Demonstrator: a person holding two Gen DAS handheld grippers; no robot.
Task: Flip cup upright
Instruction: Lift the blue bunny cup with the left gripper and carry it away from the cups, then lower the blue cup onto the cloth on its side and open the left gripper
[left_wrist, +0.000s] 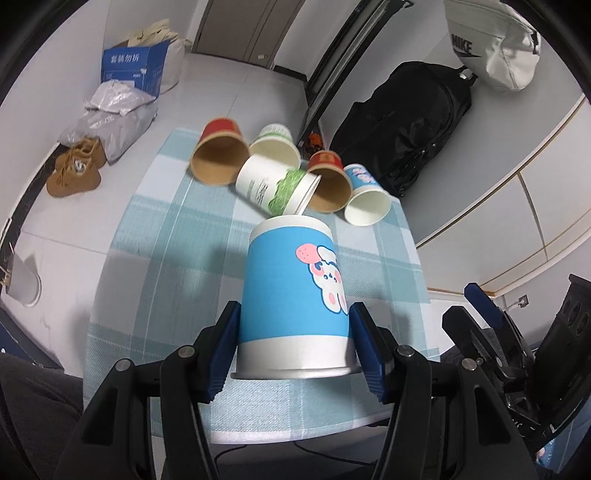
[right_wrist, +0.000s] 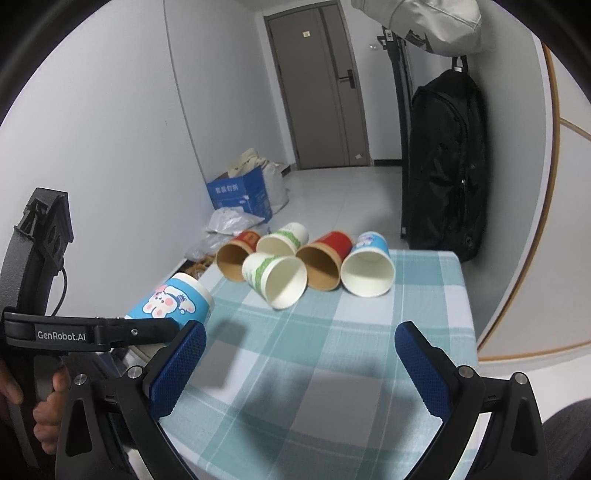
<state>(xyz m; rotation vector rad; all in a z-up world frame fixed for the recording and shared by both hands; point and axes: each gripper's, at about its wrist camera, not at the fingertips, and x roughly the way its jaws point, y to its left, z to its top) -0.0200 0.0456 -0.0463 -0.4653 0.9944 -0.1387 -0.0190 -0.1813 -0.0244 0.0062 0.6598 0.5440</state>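
Note:
My left gripper (left_wrist: 295, 343) is shut on a blue paper cup with a rabbit print (left_wrist: 293, 291), its pads pressing both sides near the rim; the cup's base points away from me. In the right wrist view the same cup (right_wrist: 171, 301) is tilted above the table's near left corner, held by the left gripper. My right gripper (right_wrist: 300, 365) is open and empty above the checked tablecloth (right_wrist: 332, 332). Several other cups lie on their sides at the far end: a brown-and-red one (right_wrist: 236, 254), a white-and-green one (right_wrist: 277, 278), another blue one (right_wrist: 367, 266).
A black bag (right_wrist: 445, 166) hangs at the wall to the right of the table. A blue cardboard box (right_wrist: 240, 194), grey plastic bags (left_wrist: 110, 118) and brown shoes (left_wrist: 75, 170) lie on the floor to the left. A door (right_wrist: 317, 85) stands behind.

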